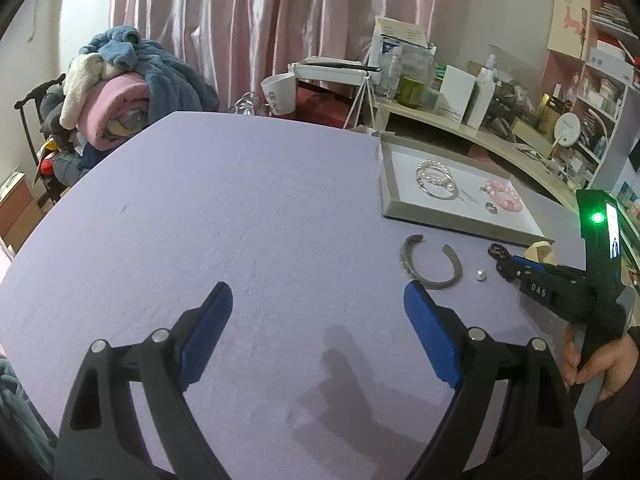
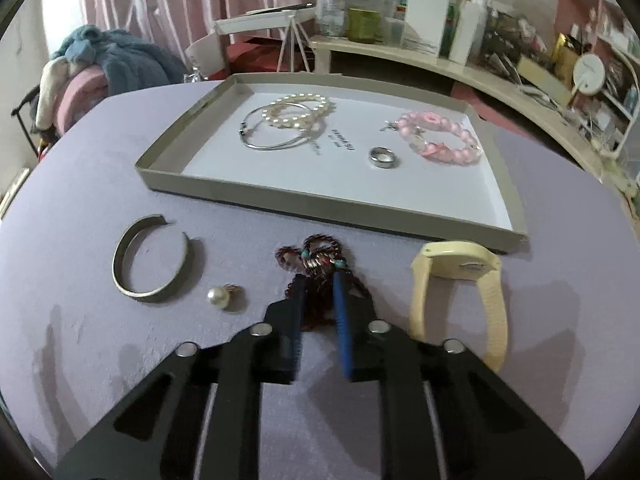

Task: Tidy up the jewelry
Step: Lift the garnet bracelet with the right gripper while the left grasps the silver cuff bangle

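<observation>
A shallow grey tray point(image 2: 320, 200) holds a pearl bracelet point(image 2: 298, 110), a thin silver bangle point(image 2: 276, 146), a silver ring point(image 2: 383, 157) and a pink bead bracelet point(image 2: 440, 136). On the purple table in front of it lie a silver cuff point(image 2: 150, 264), a pearl earring point(image 2: 219, 298), a dark red braided cord bracelet point(image 2: 316, 264) and a cream watch point(image 2: 464, 276). My right gripper point(image 2: 318, 280) is shut on the cord bracelet at table level. My left gripper point(image 1: 318, 300) is open and empty, left of the cuff point(image 1: 430, 262).
The tray also shows in the left wrist view point(image 1: 390, 196). A chair with piled blankets point(image 1: 120, 92) stands at the far left. A white cup point(image 1: 278, 94) sits beyond the table. A cluttered shelf point(image 1: 500, 120) runs behind the tray.
</observation>
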### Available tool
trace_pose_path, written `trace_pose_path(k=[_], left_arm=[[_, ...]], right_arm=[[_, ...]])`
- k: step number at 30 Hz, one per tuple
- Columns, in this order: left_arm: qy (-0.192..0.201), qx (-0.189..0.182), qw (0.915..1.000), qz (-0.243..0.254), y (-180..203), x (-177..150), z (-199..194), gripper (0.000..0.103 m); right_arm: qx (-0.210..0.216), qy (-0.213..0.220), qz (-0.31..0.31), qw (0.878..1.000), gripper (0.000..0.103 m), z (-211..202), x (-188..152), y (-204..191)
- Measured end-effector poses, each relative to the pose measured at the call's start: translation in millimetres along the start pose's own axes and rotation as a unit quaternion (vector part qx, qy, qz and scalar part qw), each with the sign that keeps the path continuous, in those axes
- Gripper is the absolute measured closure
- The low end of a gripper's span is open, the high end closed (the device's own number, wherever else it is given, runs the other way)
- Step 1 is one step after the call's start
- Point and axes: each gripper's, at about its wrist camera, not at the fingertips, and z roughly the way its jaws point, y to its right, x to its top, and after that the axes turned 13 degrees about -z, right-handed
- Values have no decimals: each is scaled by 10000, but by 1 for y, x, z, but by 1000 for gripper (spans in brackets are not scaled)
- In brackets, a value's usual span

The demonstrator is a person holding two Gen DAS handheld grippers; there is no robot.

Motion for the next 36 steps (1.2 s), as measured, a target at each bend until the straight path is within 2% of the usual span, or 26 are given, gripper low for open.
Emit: trace_pose_path(k=[4, 7, 15, 19, 27, 32, 36], left_arm=[[-44, -139, 9999, 88, 11, 2, 4, 15], [-112, -255, 9994, 206, 22, 4, 11, 15], [-324, -483, 9971, 485, 54, 4, 38, 12], [-456, -514, 9959, 581, 65, 1, 54, 12], [-780, -554, 9921, 816, 86, -4, 88, 11], [-1024, -431, 9900, 869, 94, -6, 113, 11], [-1042, -334, 9888, 1019, 102, -6, 125, 11]], right_arm=[[382, 179, 402, 9983, 99, -11, -3, 12], [580, 560, 546, 9953, 99, -35, -3, 15], [737, 1381, 719, 9851, 99, -96, 7, 29], [793, 1656, 839, 9794, 99, -116, 12, 40], [959, 2054, 1043, 9684, 99, -145, 25, 59], [1059, 2236, 1088, 9628, 99, -158, 32, 68], [1095, 2301, 1093, 9608, 99, -161, 36, 71]])
